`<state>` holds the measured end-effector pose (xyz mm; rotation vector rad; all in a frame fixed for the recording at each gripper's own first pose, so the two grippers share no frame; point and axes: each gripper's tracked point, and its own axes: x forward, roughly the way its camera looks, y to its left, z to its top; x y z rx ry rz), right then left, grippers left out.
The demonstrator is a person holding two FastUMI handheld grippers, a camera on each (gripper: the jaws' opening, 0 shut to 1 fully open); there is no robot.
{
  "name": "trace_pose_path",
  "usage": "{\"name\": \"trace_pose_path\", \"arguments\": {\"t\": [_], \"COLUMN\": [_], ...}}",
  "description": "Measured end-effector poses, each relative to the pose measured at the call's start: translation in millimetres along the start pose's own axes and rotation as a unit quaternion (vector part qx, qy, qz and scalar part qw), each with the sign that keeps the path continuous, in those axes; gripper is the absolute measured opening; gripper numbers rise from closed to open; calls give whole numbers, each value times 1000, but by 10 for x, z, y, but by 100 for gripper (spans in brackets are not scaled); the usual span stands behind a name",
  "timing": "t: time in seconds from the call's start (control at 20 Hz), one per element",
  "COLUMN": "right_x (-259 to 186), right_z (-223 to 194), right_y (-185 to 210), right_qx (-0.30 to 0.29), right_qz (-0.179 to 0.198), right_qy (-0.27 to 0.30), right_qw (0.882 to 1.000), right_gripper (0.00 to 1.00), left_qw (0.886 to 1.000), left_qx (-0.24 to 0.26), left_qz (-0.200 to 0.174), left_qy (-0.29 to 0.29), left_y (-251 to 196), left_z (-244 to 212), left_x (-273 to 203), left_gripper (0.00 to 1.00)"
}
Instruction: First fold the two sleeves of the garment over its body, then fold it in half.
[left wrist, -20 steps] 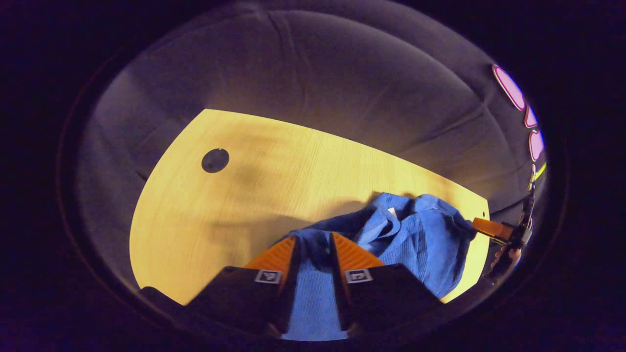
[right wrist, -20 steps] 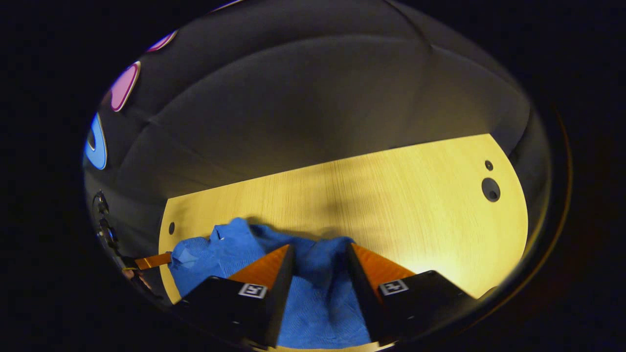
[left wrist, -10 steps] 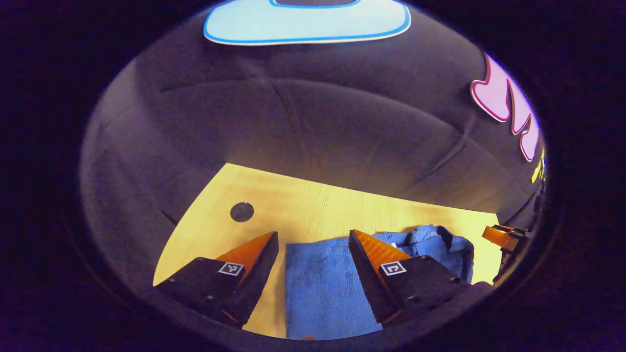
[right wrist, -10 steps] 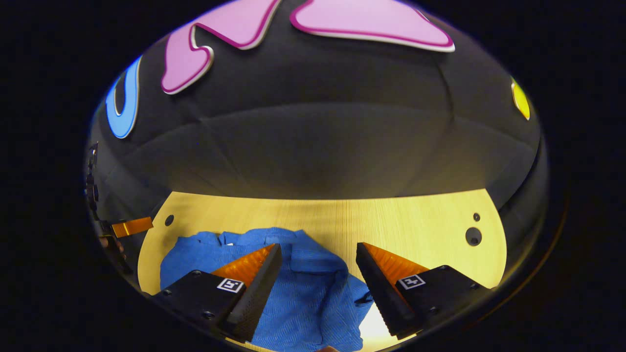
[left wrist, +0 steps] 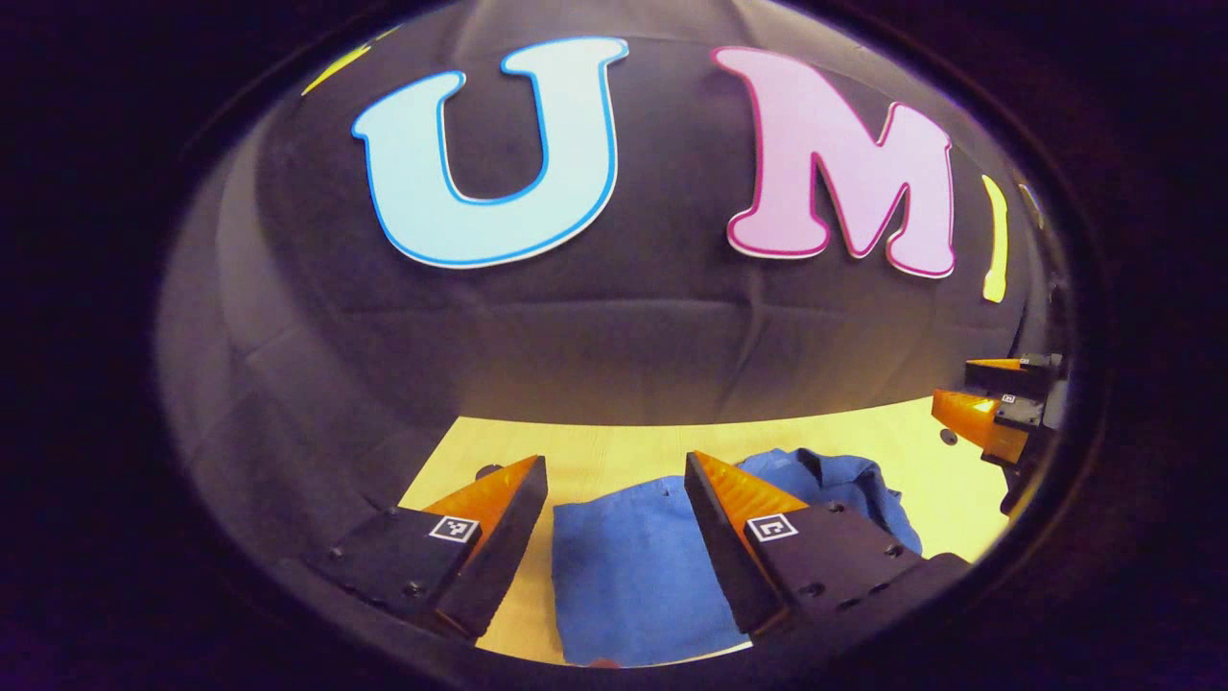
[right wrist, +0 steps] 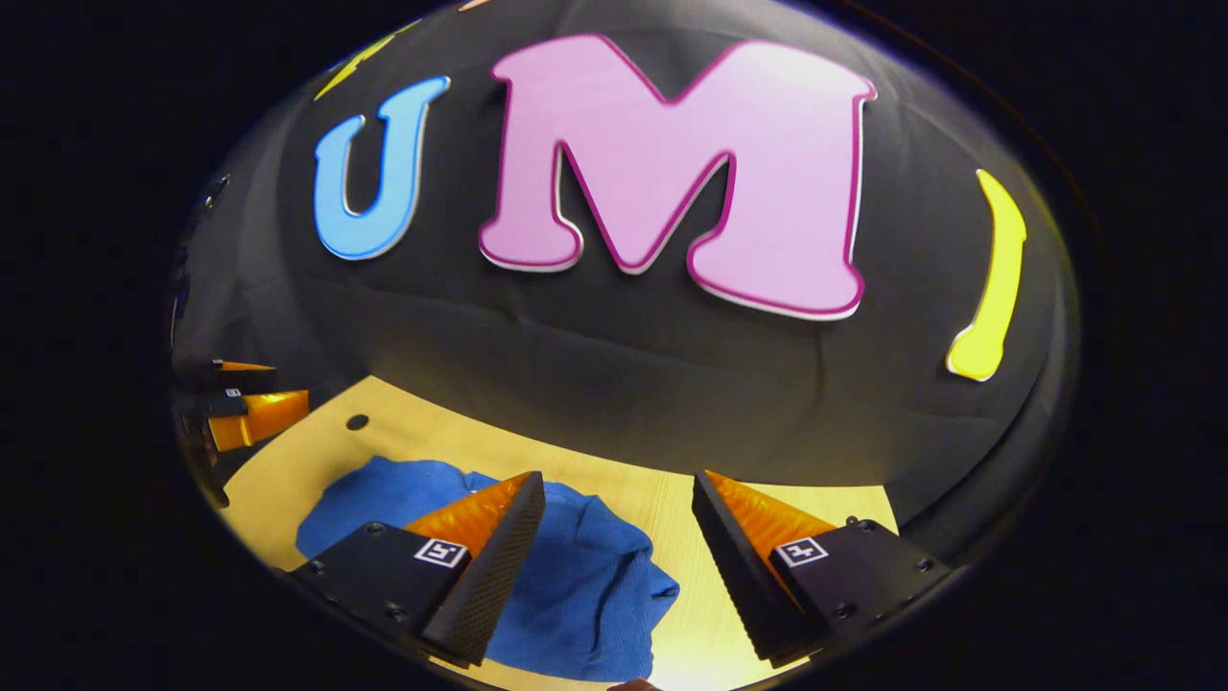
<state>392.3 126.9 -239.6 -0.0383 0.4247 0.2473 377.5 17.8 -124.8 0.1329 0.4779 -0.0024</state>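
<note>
A blue knit garment (left wrist: 624, 566) lies folded and bunched on the light wooden table (left wrist: 614, 451). In the left gripper view my left gripper (left wrist: 614, 470) hovers above it, open, with nothing between its orange fingers. The right gripper (left wrist: 988, 403) shows at the far right edge of that view, also open. In the right gripper view the garment (right wrist: 576, 576) lies below and left of my right gripper (right wrist: 619, 485), which is open and lifted clear of the cloth. The left gripper (right wrist: 249, 403) shows at the far left there.
The black cloth wall rises straight behind the table's far edge. Small dark holes mark the tabletop (right wrist: 357, 421) (left wrist: 948, 437). Bare wood lies to the right of the garment in the right gripper view (right wrist: 844, 504).
Both grippers opened and let go of the garment, then rose and tilted upward, so the wall now takes most of each view. The garment has settled on the table.
</note>
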Motion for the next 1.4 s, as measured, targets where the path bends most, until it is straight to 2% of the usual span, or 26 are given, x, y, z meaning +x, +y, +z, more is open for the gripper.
{"name": "trace_pose_path", "arguments": {"t": [0.15, 0.3, 0.55, 0.7, 0.85, 0.95, 1.05, 1.15, 1.25, 1.4], "right_x": [-557, -1208, -2348, -2999, -3548, -3836, -4042, -4256, -4387, -4500], "right_z": [201, 389, 520, 528, 499, 448, 376, 283, 210, 104], "right_y": [81, 158, 279, 364, 391, 400, 473, 429, 389, 423], "right_qx": [-4, -4, -9, -7, -3, 5, 18, 20, 23, 32], "right_qz": [2, -4, -27, -32, -46, -49, -38, -43, -49, -40], "right_qy": [-43, -87, -144, -172, -193, -199, -201, -197, -200, -206], "right_qw": [999, 996, 989, 984, 980, 979, 979, 979, 978, 977], "right_gripper": [99, 99, 98, 97, 97, 97, 96, 96, 97, 97], "left_qw": [998, 996, 992, 983, 980, 978, 978, 978, 976, 975], "left_qx": [7, -10, -17, -36, -20, -13, -26, -43, -41, -33], "left_qz": [-1, -16, -20, -22, -24, -28, -41, -43, -28, -11], "left_qy": [-54, -91, -125, -177, -195, -205, -205, -197, -211, -220], "left_y": [-214, -412, -490, -495, -461, -481, -582, -662, -623, -693], "left_z": [117, 89, -188, -304, -522, -615, -707, -780, -747, -806], "left_x": [-648, -1279, -2282, -2829, -3298, -3521, -3725, -3885, -4046, -4172], "left_gripper": [84, 83, 83, 82, 81, 81, 81, 81, 81, 81]}}
